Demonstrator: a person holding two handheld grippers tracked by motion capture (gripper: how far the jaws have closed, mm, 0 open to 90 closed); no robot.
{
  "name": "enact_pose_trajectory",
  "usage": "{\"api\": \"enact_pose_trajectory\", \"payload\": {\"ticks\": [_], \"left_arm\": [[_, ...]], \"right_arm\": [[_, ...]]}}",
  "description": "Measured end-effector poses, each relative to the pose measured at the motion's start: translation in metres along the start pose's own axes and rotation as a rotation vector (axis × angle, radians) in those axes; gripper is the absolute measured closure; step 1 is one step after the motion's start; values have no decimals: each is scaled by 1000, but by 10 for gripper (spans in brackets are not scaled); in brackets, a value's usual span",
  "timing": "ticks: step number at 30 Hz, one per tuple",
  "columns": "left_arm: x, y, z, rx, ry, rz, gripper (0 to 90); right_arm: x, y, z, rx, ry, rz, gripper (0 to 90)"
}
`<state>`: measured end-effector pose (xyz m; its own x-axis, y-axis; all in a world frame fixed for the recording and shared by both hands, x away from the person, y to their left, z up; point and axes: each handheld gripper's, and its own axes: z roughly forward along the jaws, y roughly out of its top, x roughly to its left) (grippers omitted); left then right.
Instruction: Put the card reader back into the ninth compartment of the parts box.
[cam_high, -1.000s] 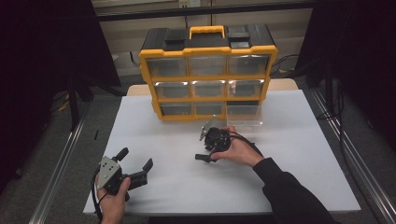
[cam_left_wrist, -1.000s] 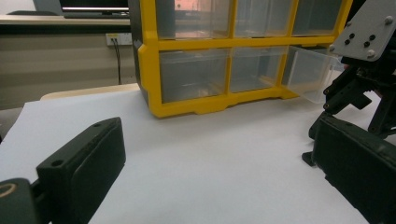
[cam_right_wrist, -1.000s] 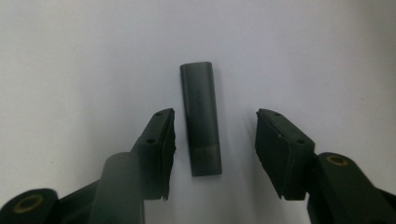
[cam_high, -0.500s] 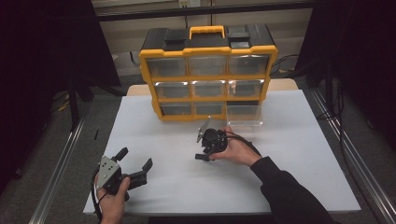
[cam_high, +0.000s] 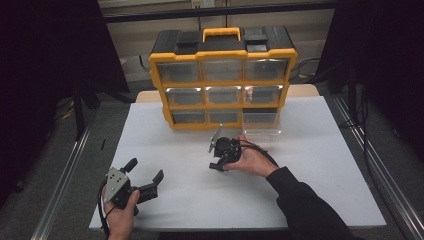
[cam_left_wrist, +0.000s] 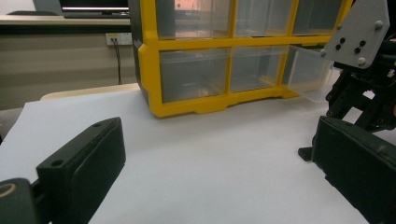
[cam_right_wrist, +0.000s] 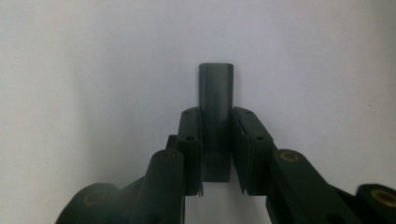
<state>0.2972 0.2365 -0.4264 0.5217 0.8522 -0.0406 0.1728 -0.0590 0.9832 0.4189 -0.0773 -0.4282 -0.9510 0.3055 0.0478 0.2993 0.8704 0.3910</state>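
both jaws of the right gripper (cam_right_wrist: 215, 154), just closing, clench a dark grey flat bar (cam_right_wrist: 215, 100) lying on the white table (cam_high: 310, 165), hand pointing down; left gripper (cam_left_wrist: 215, 172) rests released.

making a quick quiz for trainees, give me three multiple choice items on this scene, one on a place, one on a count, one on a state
1. Where does the pulled-out clear drawer sit in the yellow organizer?
A. top left
B. bottom right
C. middle

2. How many drawer rows does the organizer have?
A. two
B. three
C. five

3. How do the right gripper jaws stand?
A. wide apart, nothing between
B. closed on a dark grey block
C. clamped on a drawer

Answers:
1 B: in the high view the bottom right drawer juts out over the white table.
2 B: three rows show between the yellow bars.
3 B: in the right gripper view the jaws, just closing, sit against the block's sides.
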Motion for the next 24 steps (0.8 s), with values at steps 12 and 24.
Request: {"api": "enact_pose_trajectory", "payload": {"ticks": [12, 24], "left_arm": [[1, 0, 0, 4, 0, 3, 28], [0, -1, 0, 3, -3, 1, 28]], "right_arm": [[-2, -4, -1, -34, 4, 12, 740], [-6, -15, -9, -106, 9, 48, 742]]}}
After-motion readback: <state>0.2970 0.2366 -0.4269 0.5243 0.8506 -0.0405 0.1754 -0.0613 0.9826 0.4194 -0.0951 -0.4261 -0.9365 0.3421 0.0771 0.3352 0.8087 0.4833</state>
